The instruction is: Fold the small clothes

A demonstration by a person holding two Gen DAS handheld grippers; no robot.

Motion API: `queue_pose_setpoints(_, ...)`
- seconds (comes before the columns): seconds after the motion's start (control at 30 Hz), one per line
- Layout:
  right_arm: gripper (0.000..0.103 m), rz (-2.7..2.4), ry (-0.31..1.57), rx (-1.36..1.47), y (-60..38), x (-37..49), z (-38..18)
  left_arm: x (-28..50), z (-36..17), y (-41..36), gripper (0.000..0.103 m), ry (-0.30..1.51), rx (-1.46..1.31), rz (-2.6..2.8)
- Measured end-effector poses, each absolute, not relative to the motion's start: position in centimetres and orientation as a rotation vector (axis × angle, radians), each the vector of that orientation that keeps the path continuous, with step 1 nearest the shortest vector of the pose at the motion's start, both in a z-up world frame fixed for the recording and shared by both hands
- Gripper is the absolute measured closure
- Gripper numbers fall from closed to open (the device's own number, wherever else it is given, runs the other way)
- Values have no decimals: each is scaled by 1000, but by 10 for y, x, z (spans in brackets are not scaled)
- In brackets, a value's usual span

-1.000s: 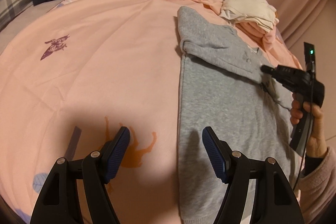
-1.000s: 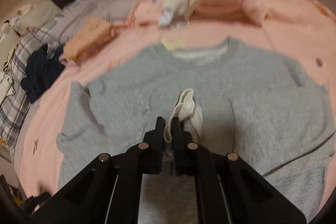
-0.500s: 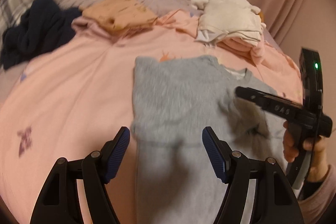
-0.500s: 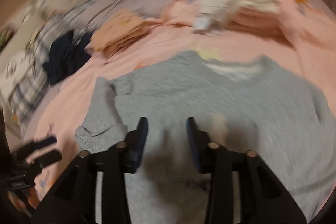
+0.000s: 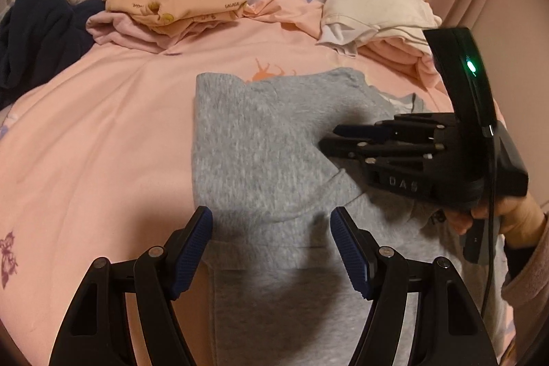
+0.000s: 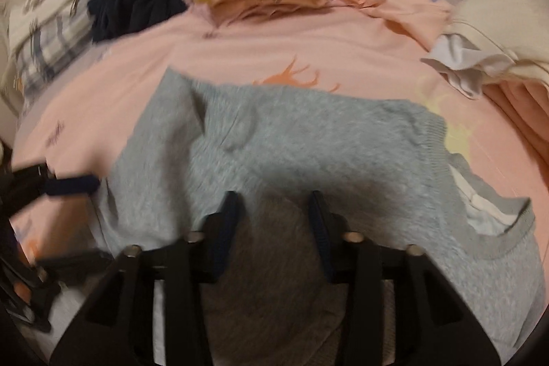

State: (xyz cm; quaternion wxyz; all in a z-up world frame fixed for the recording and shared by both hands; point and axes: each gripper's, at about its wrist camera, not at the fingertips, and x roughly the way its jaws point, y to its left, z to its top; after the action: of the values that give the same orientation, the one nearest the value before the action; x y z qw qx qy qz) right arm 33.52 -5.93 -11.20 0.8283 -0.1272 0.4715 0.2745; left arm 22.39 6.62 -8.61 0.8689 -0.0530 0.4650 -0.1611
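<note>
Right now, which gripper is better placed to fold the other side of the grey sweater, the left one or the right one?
Probably the right gripper. It hangs open over the grey sweater near the collar, on the side not yet folded. The left gripper is open too, but sits over the side whose sleeve already lies folded in.

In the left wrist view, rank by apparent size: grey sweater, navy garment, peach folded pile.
1. Grey sweater, largest, though nearest the camera.
2. and 3. Peach pile and navy garment look similar; the navy one is cut by the frame edge, so unranked.

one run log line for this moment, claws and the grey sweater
stage: mid-fold | grey sweater: sleeve folded across body, on pink bedspread | left claw: open, empty | right claw: open, empty, above sweater
</note>
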Motion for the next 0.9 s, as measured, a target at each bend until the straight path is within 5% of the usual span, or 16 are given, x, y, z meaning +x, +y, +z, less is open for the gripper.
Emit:
queue_pose_setpoints(0.03,96,588,982,-307,-55,332,-112,224,-87,66,32,973,-110,-338)
queue_pose_setpoints(0.2,100,599,912,-376,-47,323,-104,226,-87,66,32,982,-113,-324)
queue_pose_setpoints(0.6,85,471,841,-37,-107,327,-70,234,-102,70,32,1039,-75,-235)
queue_pose_setpoints(0.9,87,521,925,-97,-127,262,-93,237,-104,64,32,1043,-41,-198)
